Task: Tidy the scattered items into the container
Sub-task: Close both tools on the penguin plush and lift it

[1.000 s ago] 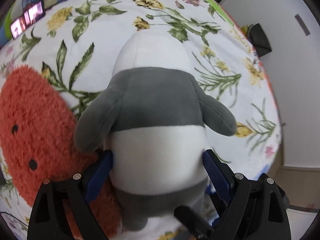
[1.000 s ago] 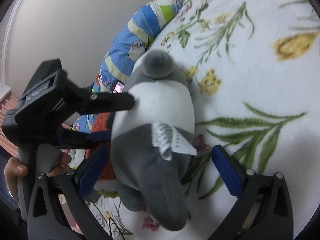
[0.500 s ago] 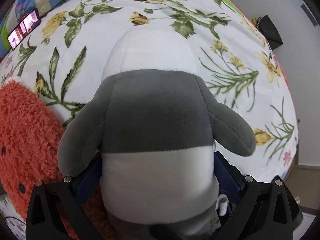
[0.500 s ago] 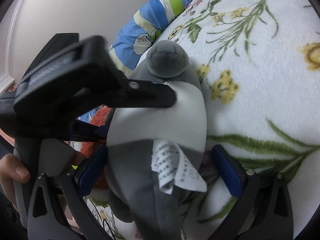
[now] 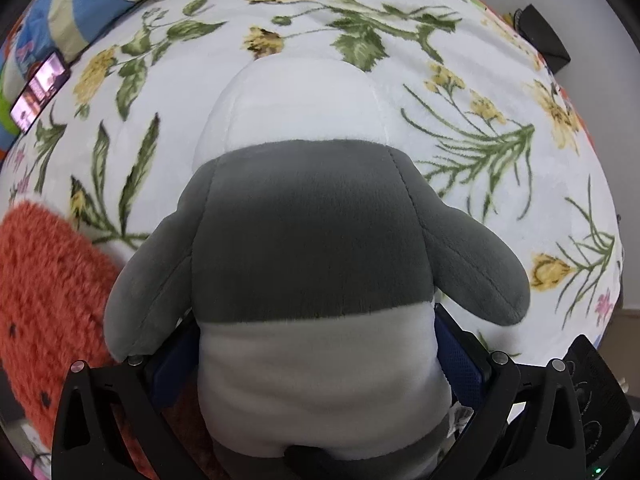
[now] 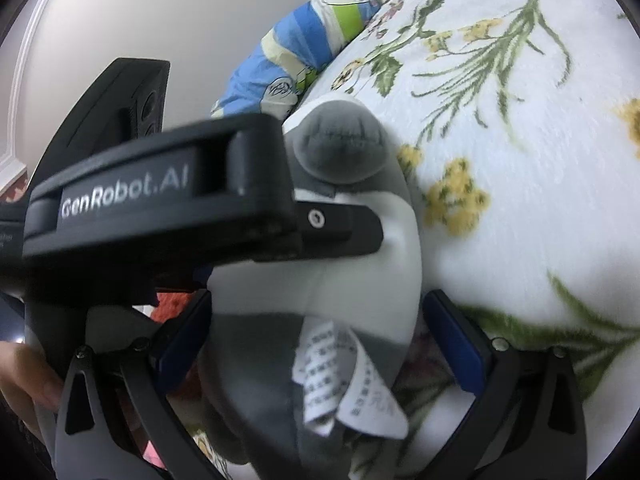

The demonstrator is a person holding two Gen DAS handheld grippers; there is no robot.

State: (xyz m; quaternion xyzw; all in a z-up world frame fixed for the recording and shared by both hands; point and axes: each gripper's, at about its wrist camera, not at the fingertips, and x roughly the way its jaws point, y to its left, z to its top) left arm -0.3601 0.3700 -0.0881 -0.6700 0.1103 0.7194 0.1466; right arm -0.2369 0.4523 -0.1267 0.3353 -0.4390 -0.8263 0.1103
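Observation:
A grey and white plush toy (image 5: pixel 312 240) lies on the floral bedspread (image 5: pixel 480 152). My left gripper (image 5: pixel 320 344) points down over it, open, with its blue pads on either side of the white body. In the right wrist view a black finger (image 6: pixel 344 228) of that gripper rests against the plush toy (image 6: pixel 320 280). My right gripper (image 6: pixel 316 332) is open around the toy's lower end, where a white label (image 6: pixel 352 384) hangs; its right pad stands a little clear. No container is in view.
A fuzzy orange-red plush (image 5: pixel 40 300) lies just left of the toy. A blue striped pillow (image 5: pixel 80 4) and a lit phone screen (image 5: pixel 40 88) sit at the bed's far edge. A black box (image 5: pixel 540 36) stands beyond the bed. A hand (image 6: pixel 28 380) holds the left gripper.
My left gripper has sunk over the plush toy and its jaws have widened around the body. My right gripper has come closer to the toy's lower end.

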